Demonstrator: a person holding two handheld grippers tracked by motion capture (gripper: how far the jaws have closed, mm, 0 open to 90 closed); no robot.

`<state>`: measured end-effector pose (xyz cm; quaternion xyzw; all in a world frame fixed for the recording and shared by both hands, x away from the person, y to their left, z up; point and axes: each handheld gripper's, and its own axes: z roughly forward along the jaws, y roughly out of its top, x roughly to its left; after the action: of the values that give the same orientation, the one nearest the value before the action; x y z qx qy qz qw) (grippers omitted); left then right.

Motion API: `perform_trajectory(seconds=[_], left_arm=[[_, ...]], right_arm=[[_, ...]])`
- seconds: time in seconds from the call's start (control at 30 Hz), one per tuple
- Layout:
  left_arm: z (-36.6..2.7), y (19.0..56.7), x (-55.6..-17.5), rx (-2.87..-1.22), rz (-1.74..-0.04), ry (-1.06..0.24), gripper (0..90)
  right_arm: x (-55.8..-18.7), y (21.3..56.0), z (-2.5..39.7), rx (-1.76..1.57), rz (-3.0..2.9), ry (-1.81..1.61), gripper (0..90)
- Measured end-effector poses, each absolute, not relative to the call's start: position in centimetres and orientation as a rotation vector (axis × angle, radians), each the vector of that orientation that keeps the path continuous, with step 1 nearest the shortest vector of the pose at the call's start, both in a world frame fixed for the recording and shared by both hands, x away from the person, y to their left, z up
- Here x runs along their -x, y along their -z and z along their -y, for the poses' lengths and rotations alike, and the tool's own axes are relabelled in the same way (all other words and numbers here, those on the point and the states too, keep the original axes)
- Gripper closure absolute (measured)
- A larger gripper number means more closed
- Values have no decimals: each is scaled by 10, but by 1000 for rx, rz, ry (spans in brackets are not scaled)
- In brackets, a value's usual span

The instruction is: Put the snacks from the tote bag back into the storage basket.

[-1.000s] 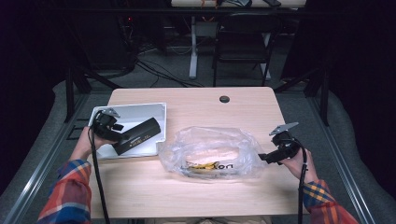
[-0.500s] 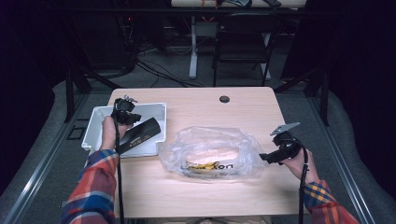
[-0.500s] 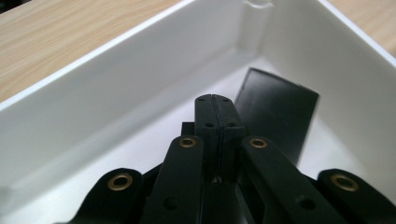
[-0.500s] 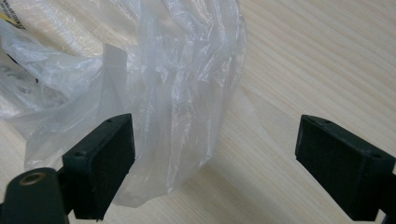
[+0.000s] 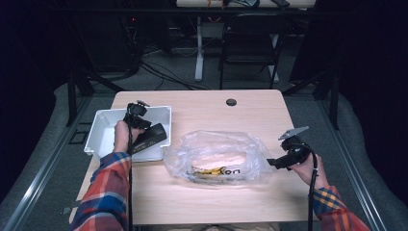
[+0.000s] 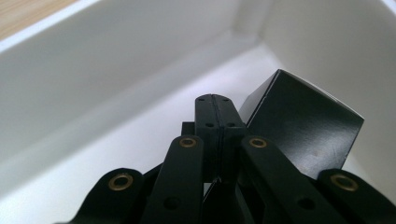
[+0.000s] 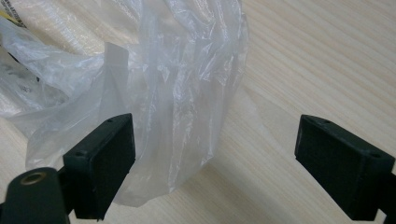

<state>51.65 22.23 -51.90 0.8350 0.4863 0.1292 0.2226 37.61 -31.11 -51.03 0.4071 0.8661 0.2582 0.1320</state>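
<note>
A white bin [image 5: 98, 137] stands at the table's left, with a black box [image 5: 151, 136] leaning on its right wall. My left gripper [image 5: 138, 122] hangs inside the bin just left of the box. In the left gripper view its jaws [image 6: 215, 100] are pressed shut with nothing between them, and the black box [image 6: 303, 126] is close on their right. A clear plastic bag [image 5: 216, 156] with packaged items lies mid-table. My right gripper [image 5: 278, 161] rests open at the bag's right edge. In the right gripper view [image 7: 215, 154] a fold of the bag [image 7: 163, 93] lies by the left jaw.
The light wooden table [image 5: 269, 115] has a dark round grommet [image 5: 231, 102] near its far edge. Beyond the table stand a chair [image 5: 250, 43] and desk legs on a dark floor. The white bin's walls [image 6: 93, 60] surround the left gripper.
My left gripper has moved right and toward the far side, from the bin's left rim to inside it beside the black box. The right gripper and the bag have stayed put.
</note>
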Motion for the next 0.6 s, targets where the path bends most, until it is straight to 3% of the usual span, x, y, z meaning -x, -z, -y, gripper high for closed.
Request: perform_trajectory(seconds=[0.6], left_arm=[[-219, 525, -510, -2405, -1289, -245, 898]], right_arm=[[-376, 510, 310, -1193, -2504, -763, 116]])
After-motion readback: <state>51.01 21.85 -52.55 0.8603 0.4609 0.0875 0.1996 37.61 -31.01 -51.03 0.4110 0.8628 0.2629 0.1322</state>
